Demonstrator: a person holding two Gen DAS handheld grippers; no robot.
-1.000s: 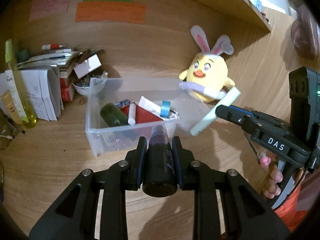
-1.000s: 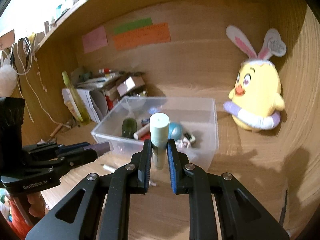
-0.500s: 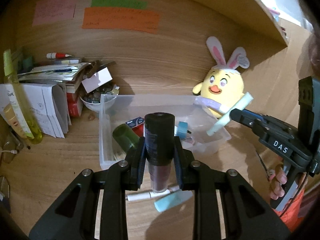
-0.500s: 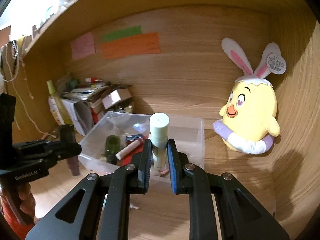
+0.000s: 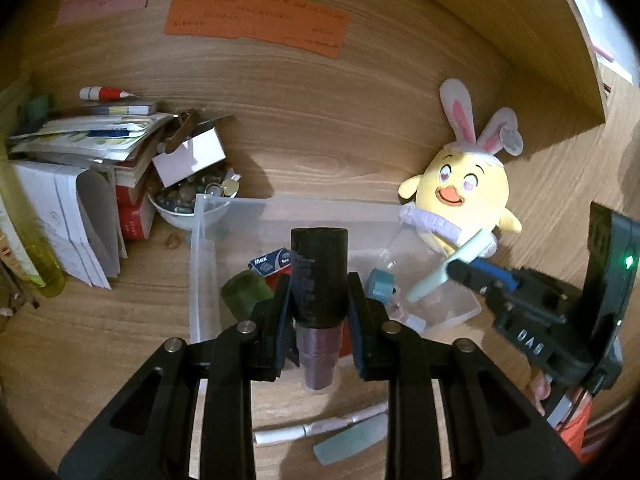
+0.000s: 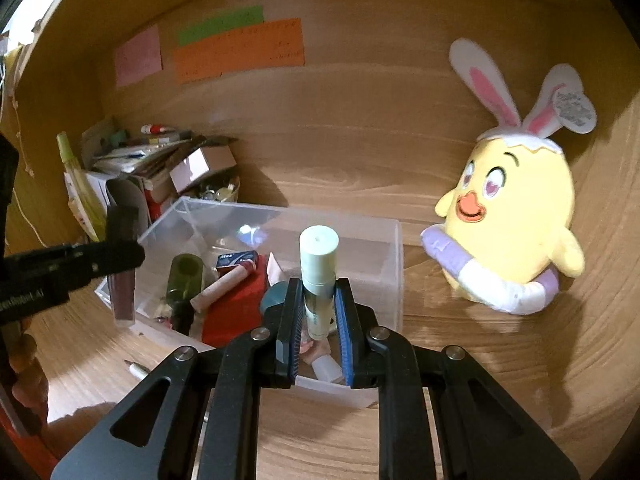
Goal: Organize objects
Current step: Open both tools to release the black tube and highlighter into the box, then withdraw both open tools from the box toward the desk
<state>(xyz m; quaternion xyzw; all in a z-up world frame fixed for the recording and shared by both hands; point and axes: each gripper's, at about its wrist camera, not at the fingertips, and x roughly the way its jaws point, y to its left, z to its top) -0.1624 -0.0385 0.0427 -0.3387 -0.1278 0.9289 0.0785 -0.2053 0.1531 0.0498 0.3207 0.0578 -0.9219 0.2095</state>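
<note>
My left gripper is shut on a dark tube with a black cap, held upright over the near wall of the clear plastic box. In the right wrist view that left gripper and its dark tube hang at the box's left corner. My right gripper is shut on a pale green tube, upright above the clear box at its near right. Inside lie a dark green bottle, a red block, a pink stick and a staples box.
A yellow plush chick sits right of the box against the wooden back wall. Stacked books and papers and a bowl of small bits crowd the left. A white pen and a pale teal piece lie in front of the box.
Both grippers have moved in toward the clear box, which now looms larger. The dark tube in the left gripper went from pointing forward, cap toward the camera, to upright, cap up.
</note>
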